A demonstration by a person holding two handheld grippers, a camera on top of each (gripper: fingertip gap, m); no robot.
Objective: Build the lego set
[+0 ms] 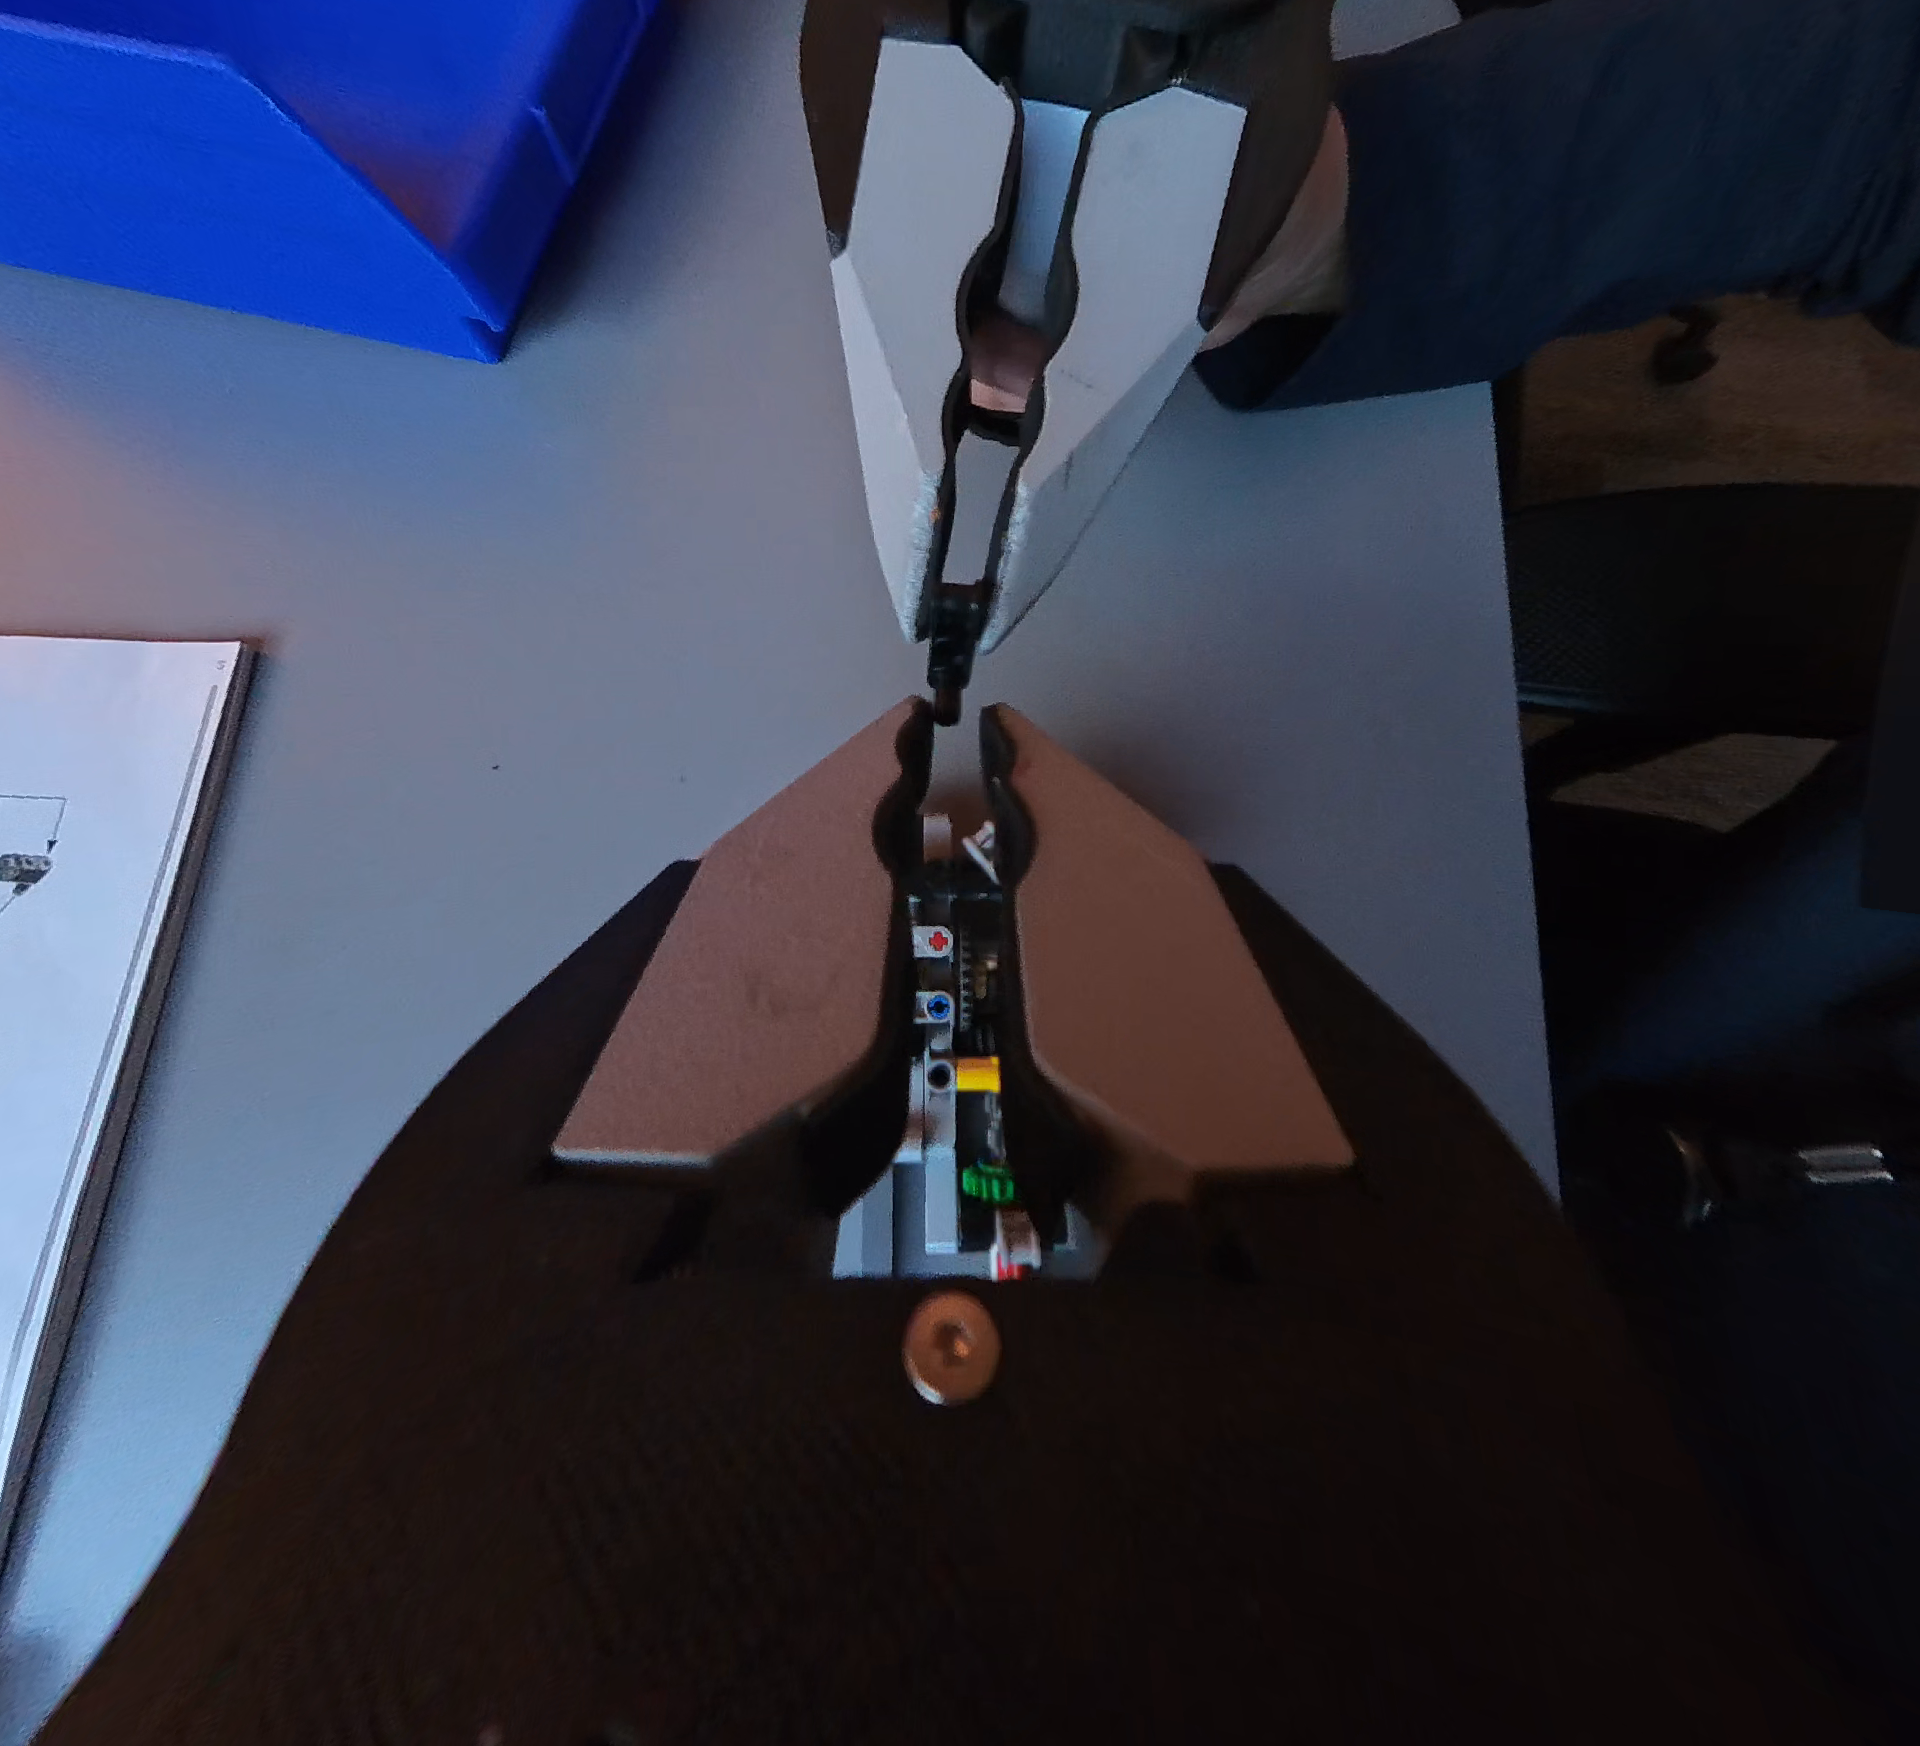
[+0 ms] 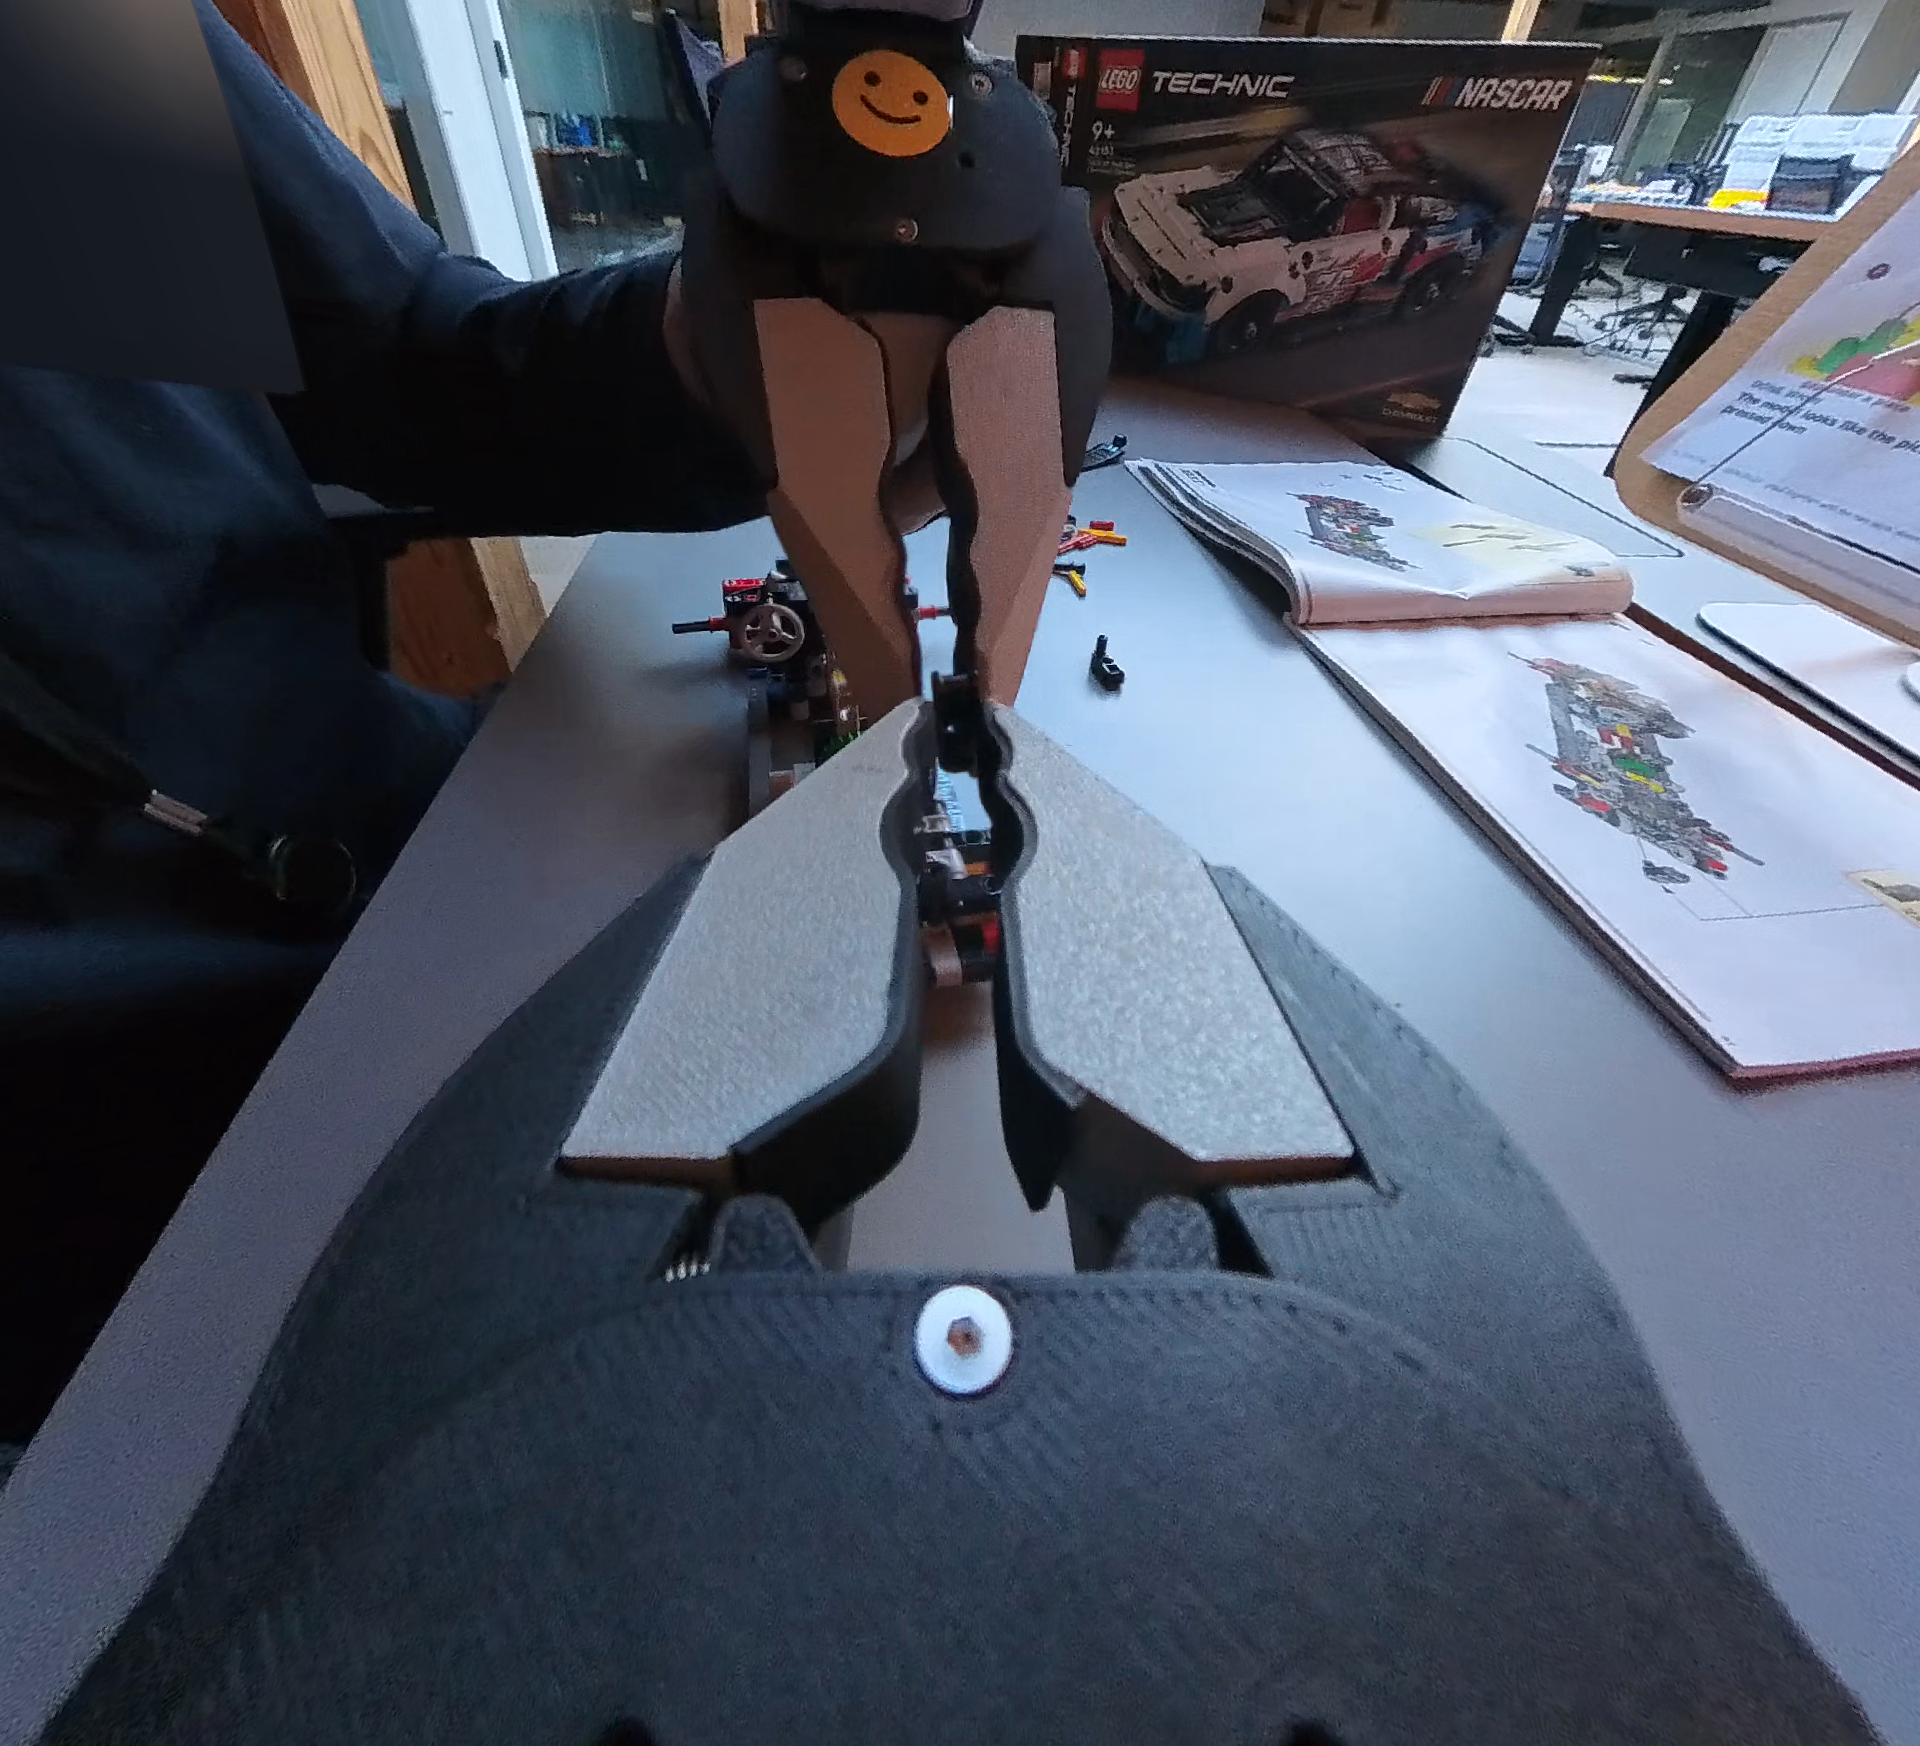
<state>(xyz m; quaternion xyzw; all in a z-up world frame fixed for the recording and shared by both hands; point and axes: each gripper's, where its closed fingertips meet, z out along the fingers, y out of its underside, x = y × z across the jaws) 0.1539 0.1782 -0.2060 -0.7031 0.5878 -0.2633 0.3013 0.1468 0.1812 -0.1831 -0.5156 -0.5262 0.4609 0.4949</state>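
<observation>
My right gripper (image 2: 954, 720), with grey fingers, is shut on a small black connector piece (image 2: 954, 735) and holds it above the table. In the left wrist view it comes in from the top (image 1: 956, 636), and the piece (image 1: 954, 657) sticks out of its tips. My left gripper (image 1: 956, 714), with brown fingers, meets it tip to tip. Its jaws are almost closed around the piece's thin end. That end touches one pad, and a slit shows at the other. A partly built brick model (image 2: 774, 647) lies on the grey table (image 1: 520, 553) under both grippers.
A blue bin (image 1: 312, 86) stands at the far left. An open instruction booklet (image 2: 1662, 813) lies to the right, with a second booklet (image 2: 1403, 543) and the set's box (image 2: 1299, 221) behind it. Loose pieces (image 2: 1081, 553) and a small black part (image 2: 1107, 662) lie nearby. A person's sleeve (image 2: 468, 387) is at the left. Both grippers' tips are close together, under 4 cm apart.
</observation>
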